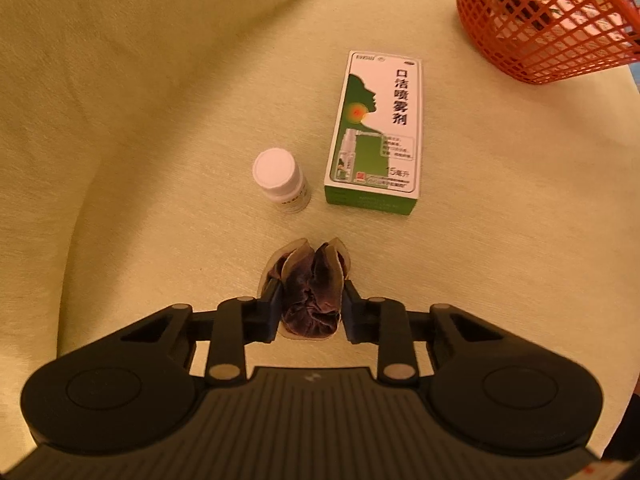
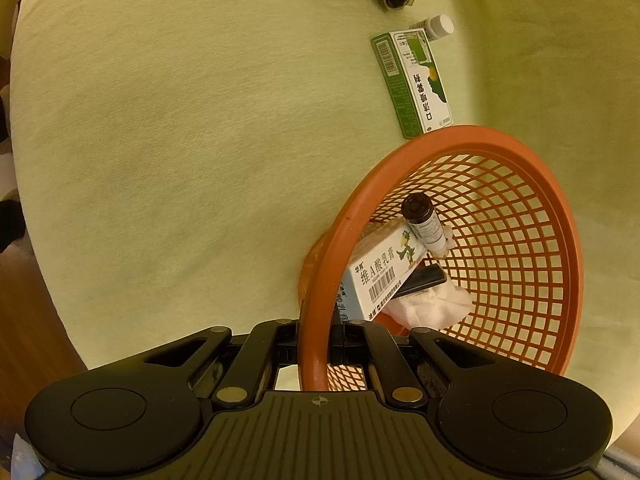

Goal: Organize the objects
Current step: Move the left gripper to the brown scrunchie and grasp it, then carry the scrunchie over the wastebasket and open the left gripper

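**Both my grippers clamped**

My left gripper (image 1: 310,300) tilts steeply down, its pads pressed into a crumpled dark pouch (image 1: 310,296) near the orange basket (image 2: 440,140). My right gripper (image 2: 316,344) slants down at that basket's near edge, jaws pinched on its rim, one finger inside.

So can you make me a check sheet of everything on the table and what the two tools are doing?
Surface: pale yellow-green cloth, wrinkled.
Job's things: green and white box lying flat; white-capped bottle upright beside it; dark crumpled packet; orange basket holding a white box, a dark vial, a flat black item and a white cloth.
Clutter: nothing seen.
Tools: left tool pads press the packet; right tool clamped on the basket's rim.
Cables: nothing seen.
Surroundings: brown floor at the edge.
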`<state>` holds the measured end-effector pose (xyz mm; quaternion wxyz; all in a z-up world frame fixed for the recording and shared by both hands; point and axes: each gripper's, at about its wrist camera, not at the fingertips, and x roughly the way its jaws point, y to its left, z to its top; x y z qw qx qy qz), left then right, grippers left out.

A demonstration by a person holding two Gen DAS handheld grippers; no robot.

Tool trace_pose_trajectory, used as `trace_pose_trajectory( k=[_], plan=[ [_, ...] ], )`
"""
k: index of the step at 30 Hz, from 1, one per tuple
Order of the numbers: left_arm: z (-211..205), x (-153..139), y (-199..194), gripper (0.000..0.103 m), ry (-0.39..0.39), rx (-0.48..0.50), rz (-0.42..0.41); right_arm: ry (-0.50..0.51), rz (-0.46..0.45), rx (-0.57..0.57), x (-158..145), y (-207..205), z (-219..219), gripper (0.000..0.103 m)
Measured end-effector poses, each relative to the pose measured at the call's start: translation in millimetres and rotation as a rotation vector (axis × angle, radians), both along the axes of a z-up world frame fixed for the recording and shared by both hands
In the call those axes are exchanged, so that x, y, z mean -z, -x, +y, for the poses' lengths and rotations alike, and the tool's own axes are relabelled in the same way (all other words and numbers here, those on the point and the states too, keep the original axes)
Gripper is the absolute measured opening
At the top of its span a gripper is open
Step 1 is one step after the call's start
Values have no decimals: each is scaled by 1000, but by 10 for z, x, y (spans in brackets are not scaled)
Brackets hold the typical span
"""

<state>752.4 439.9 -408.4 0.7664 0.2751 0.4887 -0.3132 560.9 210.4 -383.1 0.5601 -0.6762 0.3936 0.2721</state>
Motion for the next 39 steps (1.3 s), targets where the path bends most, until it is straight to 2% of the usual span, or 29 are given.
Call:
trace_pose_trajectory(
  k=[8,15,20,29,39],
  plan=[
    [-36,-311,157,24,-4,23,-33,13,4,-26,-1,53,-4,0],
    [-140,-714,388,24,4,66,-78,14,10,-30,-4,51,-4,0],
    [-303,-1030,570,24,42,95,-110,14,7,-36,4,53,-6,0],
    [-754,-1599,837,24,115,214,-184,14,-6,-40,25,83,-43,0],
    [-1209,-1833,853,24,174,300,-224,2,-9,-16,-2,87,-24,0]
  ],
)
